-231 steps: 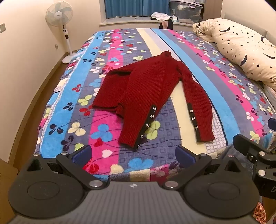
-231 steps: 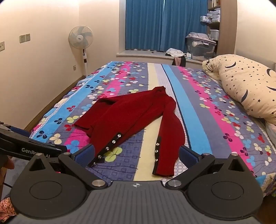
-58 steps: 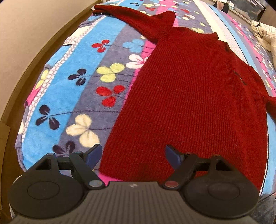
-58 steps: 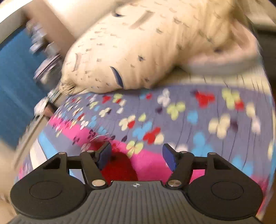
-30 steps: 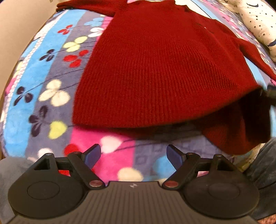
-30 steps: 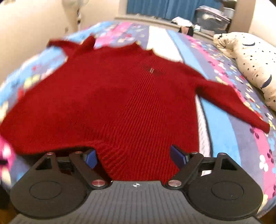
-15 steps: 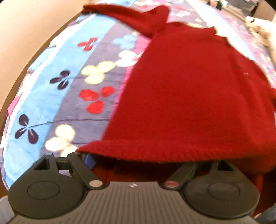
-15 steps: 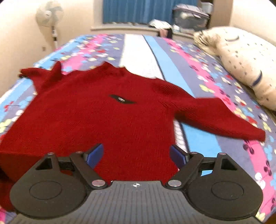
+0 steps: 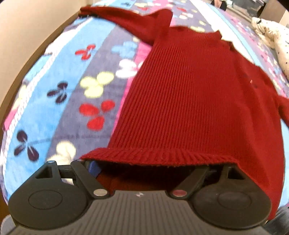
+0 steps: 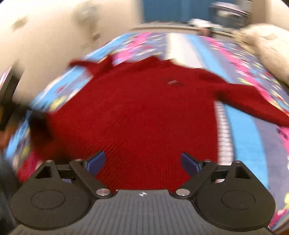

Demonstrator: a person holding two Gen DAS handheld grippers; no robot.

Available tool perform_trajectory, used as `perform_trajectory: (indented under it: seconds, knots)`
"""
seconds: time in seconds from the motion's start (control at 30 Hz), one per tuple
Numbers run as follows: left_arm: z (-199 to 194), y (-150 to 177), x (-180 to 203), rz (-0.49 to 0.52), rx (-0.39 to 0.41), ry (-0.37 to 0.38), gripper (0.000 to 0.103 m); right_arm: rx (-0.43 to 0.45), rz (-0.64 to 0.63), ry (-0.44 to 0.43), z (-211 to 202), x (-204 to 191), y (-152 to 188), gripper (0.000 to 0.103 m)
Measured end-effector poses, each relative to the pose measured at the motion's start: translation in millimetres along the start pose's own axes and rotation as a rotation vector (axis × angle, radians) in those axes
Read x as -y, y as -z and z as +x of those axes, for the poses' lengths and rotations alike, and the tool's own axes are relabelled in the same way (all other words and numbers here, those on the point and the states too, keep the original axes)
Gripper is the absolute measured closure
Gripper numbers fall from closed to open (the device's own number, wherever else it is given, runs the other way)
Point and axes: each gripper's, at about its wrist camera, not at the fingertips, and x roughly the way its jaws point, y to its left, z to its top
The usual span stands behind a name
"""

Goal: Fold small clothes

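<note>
- Red knit sweater lies spread flat on the bed, body ahead of both sets of fingers, collar at the far end, one sleeve out to each side.
- Left wrist view: ribbed hem is lifted and drapes across the left gripper, covering both fingertips; only the blue pad of the left-hand finger peeks out under the hem edge.
- Left gripper fingers stand wide apart, hem fabric over and between them. No pad visibly pressing on the knit, so it reads as spread, not clamped.
- Far sleeve runs up and left of the left gripper's fingers toward the bed edge.
- Right wrist view is motion-blurred. Right gripper jaws are opening, both blue pads clear to see, sweater body lying beyond and below them, nothing pinched.
- The other sleeve stretches right of the right gripper's fingers.
- Striped floral blanket under everything; bare blanket left of the left gripper's fingers.
- Star-print pillow far right, well apart from the sweater.
- Wall and blue curtain beyond, blurred.
</note>
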Motion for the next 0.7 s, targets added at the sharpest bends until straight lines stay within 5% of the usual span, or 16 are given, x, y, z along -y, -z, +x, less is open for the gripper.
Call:
perform_trajectory:
  seconds: [0.1, 0.23, 0.37, 0.57, 0.6, 0.7]
  knots:
    - [-6.6, -9.6, 2.3, -0.002, 0.02, 0.006, 0.016, -0.065, -0.085, 0.019, 20.5, -25.9, 15.5, 0.01]
    - [-7.9, -14.0, -2.8, -0.023, 0.014, 0.025, 0.016, -0.046, -0.149, 0.226, 38.5, -30.7, 29.5, 0.011]
    - [-3.7, -10.6, -16.9, -0.05, -0.005, 0.042, 0.016, -0.029, 0.107, 0.361, 34.2, 27.1, 22.7, 0.011]
    - [1.7, 9.3, -33.1, -0.035, -0.036, 0.072, 0.018, -0.106, 0.174, 0.653, 38.7, 87.0, 40.8, 0.012]
    - [1.5, 13.0, -34.6, -0.019, -0.035, 0.077, 0.018, -0.095, 0.234, 0.657, 33.1, 100.8, 45.0, 0.007]
    - [2.1, 22.8, -38.3, 0.022, -0.035, 0.091, 0.019, -0.09, 0.48, 0.467, 23.5, 140.4, 54.0, 0.013]
